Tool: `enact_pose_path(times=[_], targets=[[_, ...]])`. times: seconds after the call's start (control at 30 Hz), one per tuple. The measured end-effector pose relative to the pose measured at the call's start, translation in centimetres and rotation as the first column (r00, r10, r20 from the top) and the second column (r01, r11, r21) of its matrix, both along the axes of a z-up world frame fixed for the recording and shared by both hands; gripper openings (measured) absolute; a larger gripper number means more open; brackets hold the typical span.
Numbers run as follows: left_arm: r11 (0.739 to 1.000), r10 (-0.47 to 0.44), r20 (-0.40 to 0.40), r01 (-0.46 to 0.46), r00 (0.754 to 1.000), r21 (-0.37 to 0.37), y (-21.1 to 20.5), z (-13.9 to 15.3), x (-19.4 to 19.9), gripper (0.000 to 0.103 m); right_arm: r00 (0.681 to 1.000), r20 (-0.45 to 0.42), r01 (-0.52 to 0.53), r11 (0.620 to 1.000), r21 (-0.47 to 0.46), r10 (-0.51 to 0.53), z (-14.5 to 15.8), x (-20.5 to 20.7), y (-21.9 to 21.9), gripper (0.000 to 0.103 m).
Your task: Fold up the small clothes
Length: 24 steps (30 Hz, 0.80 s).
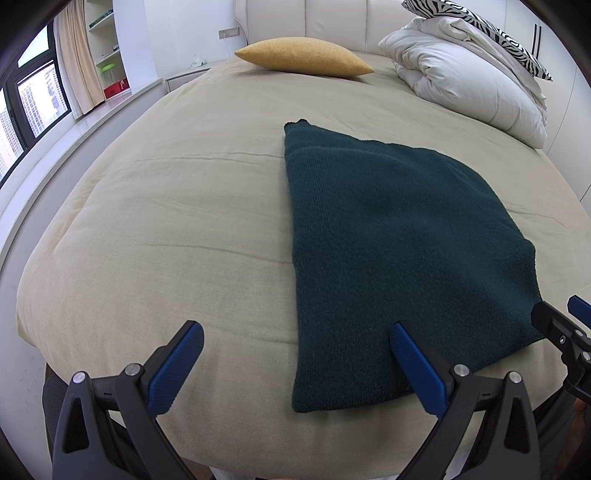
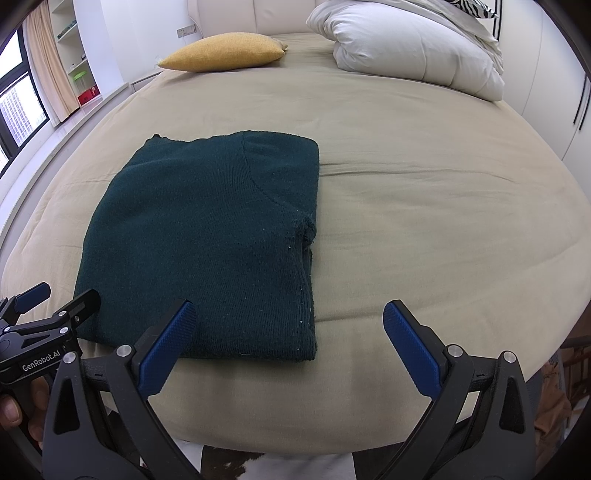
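Observation:
A dark green knit sweater [image 1: 388, 251] lies folded into a flat rectangle on the beige bed [image 1: 177, 229]; it also shows in the right wrist view [image 2: 207, 236]. My left gripper [image 1: 295, 332] is open and empty over the sweater's near left corner. Its right finger [image 1: 413, 358] overlaps the sweater's near edge. My right gripper [image 2: 288, 314] is open and empty over the sweater's near right corner. The right gripper shows at the right edge of the left wrist view [image 1: 561, 325]. The left gripper shows at the left edge of the right wrist view [image 2: 55, 299].
A yellow cushion [image 1: 303, 57] lies at the bed's far end. A bundled white duvet [image 1: 465, 77] with a zebra-print pillow [image 1: 491, 29] sits at the far right. A window [image 1: 26, 107] and shelves [image 1: 105, 48] are on the left. The headboard [image 1: 317, 18] stands behind.

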<state>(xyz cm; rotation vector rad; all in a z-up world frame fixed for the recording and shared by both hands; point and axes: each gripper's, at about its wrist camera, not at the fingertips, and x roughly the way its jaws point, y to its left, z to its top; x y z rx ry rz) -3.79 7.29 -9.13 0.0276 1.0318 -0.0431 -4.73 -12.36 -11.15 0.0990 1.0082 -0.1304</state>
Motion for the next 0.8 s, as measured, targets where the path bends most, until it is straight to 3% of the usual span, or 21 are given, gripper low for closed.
enact_pose_path(times=[0.8], targets=[[1.000, -0.002, -0.002, 0.002, 1.000, -0.003, 0.00, -0.28, -0.24, 0.103, 1.000, -0.002, 0.002, 1.000, 0.001, -0.002, 0.03, 0.01, 0.34, 0.103]])
